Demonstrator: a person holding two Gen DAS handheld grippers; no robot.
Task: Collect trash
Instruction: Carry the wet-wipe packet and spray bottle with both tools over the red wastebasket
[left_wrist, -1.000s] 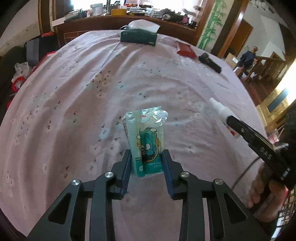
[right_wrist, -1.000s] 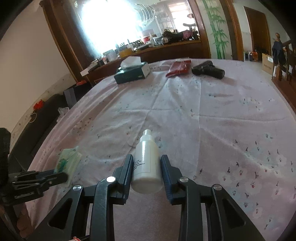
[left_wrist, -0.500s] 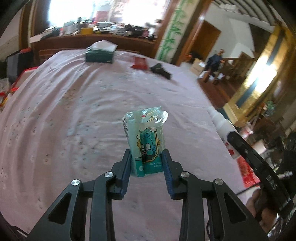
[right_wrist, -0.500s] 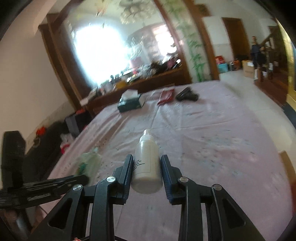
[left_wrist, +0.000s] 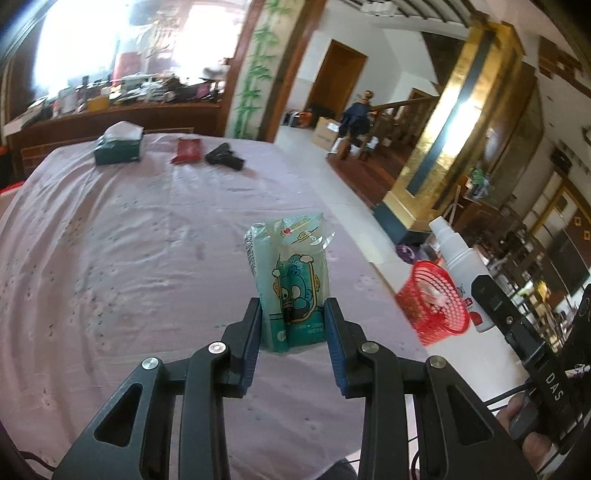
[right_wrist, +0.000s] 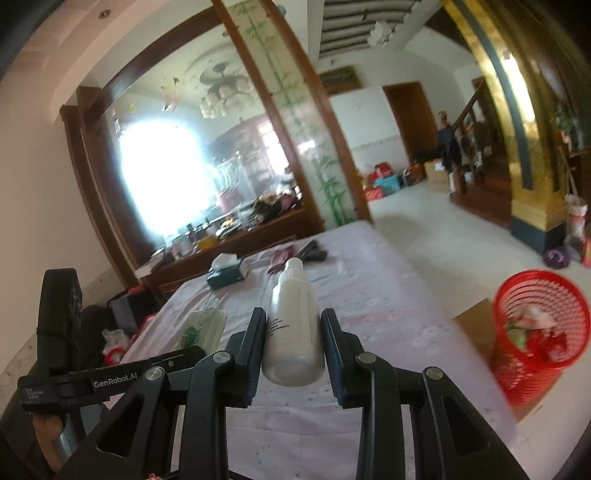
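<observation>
With my right gripper (right_wrist: 293, 341) clamping the bottle (right_wrist: 293, 325), the bin (right_wrist: 535, 332) lay at three o'clock, nearer than my pack-gripping left (left_wrist: 293, 325).

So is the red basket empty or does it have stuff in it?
It has stuff in it. Through the red basket mesh and open top you can see crumpled trash piled inside, though not up to the rim.

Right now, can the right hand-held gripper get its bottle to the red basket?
Probably yes. The right hand-held gripper holds the bottle, and the red basket stands open-topped on the floor beside the table, with nothing between them.
</observation>
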